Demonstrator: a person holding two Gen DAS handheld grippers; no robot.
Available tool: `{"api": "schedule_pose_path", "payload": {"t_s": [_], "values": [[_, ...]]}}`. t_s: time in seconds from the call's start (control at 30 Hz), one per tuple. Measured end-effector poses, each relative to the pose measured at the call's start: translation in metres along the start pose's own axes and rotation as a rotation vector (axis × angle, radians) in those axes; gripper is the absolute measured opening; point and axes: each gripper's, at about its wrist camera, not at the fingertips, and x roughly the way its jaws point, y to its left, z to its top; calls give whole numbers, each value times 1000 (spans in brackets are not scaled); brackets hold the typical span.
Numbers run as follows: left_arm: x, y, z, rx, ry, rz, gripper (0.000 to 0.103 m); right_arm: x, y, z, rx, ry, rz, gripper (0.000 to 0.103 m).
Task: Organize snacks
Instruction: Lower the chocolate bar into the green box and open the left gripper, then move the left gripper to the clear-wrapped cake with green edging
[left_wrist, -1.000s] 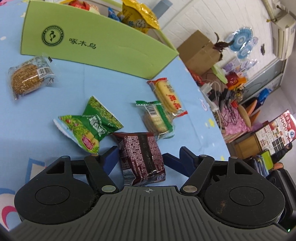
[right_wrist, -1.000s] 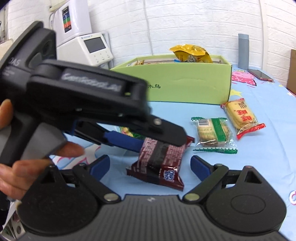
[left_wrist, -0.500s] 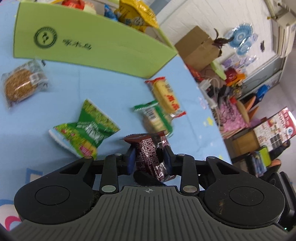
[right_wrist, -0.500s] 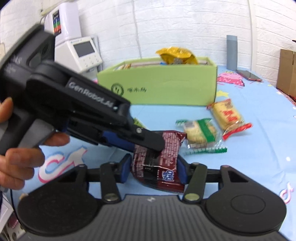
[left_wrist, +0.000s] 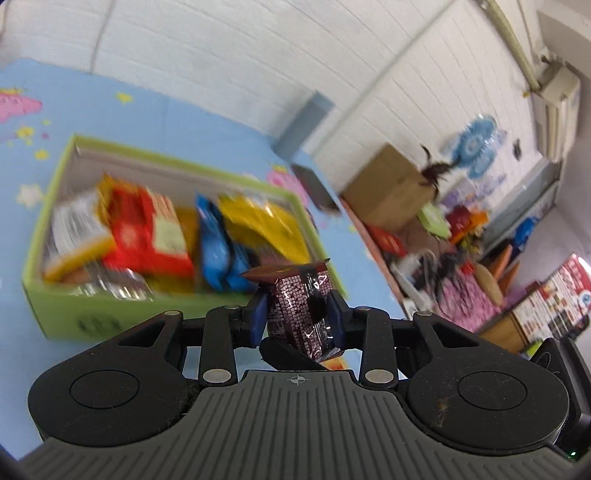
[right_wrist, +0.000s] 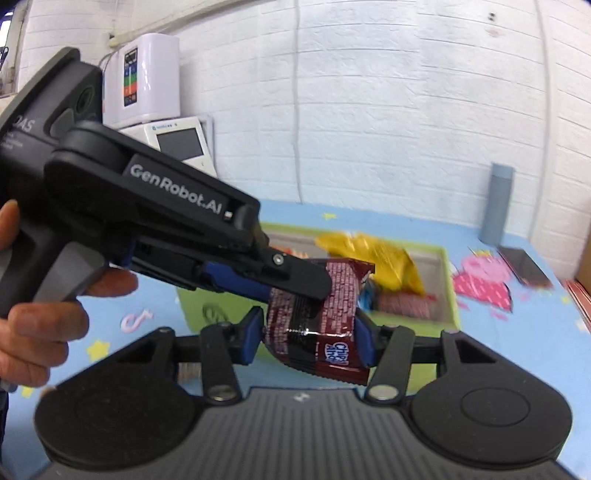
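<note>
Between the blue pads of the right gripper (right_wrist: 308, 341) sits the dark red cookie packet (right_wrist: 317, 325), pinched across its width; the left gripper (left_wrist: 297, 319) clamps the same packet on its narrow sides. Both sets of jaws have just been closing onto it. It looks light, crinkly and slippery, its contents probably breakable, so firm mid-body holds suit it. Beyond lies the green box (left_wrist: 55, 306), crowded with snack bags

White brick wall (right_wrist: 369, 110), blue cartoon tablecloth (left_wrist: 147, 110), cardboard box (left_wrist: 388, 192), cluttered shelves w/ misc. stuff (left_wrist: 461, 251)
</note>
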Motion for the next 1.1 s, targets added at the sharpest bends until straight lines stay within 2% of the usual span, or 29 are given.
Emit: {"api": "schedule_pose_path", "payload": {"t_s": [0.13,0.27,0.33,0.37,0.43,0.5,0.57,0.63,0.7,0.8,0.97,1.1], "values": [[14,28,33,-33,-37,71,17,54,-5,26,-2,18,55,58],[37,55,47,-62,-17,119,19,99,-4,32,-19,66,79,66],[45,61,46,-45,-9,133,25,113,-5,29,-19,93,89,70],[47,63,43,-40,-4,136,28,118,-6,28,-12,107,95,76],[45,62,38,-39,-11,103,45,118,-7,24,0,114,99,84],[31,53,30,-42,-38,75,56,103,-4,22,-6,85,86,92],[12,41,22,-16,-85,54,62,73,0,20,-25,19,60,93],[-9,29,12,3,-123,36,75,39,2,15,-24,-25,47,93],[-31,16,-4,27,-158,14,80,1,1,-1,-5,-60,36,93],[-51,0,-37,52,-176,0,87,-46,-5,-37,59,-61,-10,93],[-49,-10,-100,26,-114,14,87,-93,-17,-102,248,33,-133,93],[-31,-6,-144,-47,-6,-10,85,-115,-27,-138,343,81,-157,93]]}}
